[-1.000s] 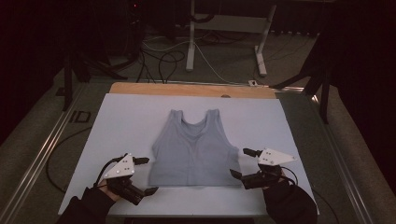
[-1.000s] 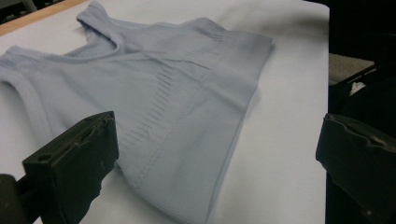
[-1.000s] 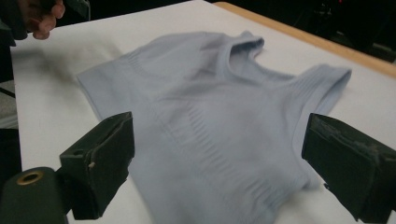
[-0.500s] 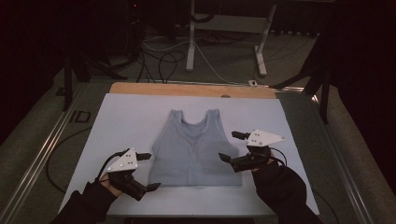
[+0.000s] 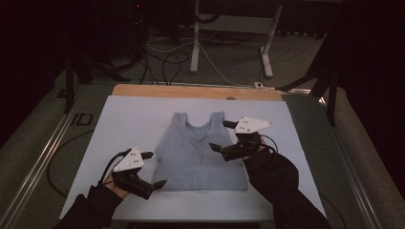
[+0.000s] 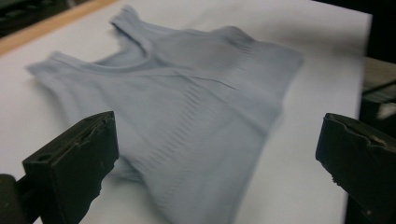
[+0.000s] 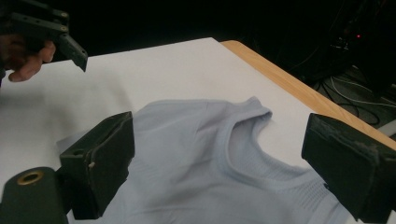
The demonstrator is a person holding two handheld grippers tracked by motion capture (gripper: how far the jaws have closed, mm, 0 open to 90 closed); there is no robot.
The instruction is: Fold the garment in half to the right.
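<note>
Since the earlier frames your right tongs (image 5: 224, 135) have moved up and inward, from beside the hem to above the right side of the grey tank top (image 5: 198, 152), just below its right shoulder strap, with jaws spread wide and empty. Your left tongs (image 5: 154, 169) sit low at the garment's lower left corner, jaws also wide apart and holding nothing. You have the tank top lying flat, straps pointing away from you, in the middle of the white tabletop (image 5: 129, 119).

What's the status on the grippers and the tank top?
Left gripper open at hem corner. Right gripper open over strap side. Tank top flat, ungripped. Nothing in the way.
</note>
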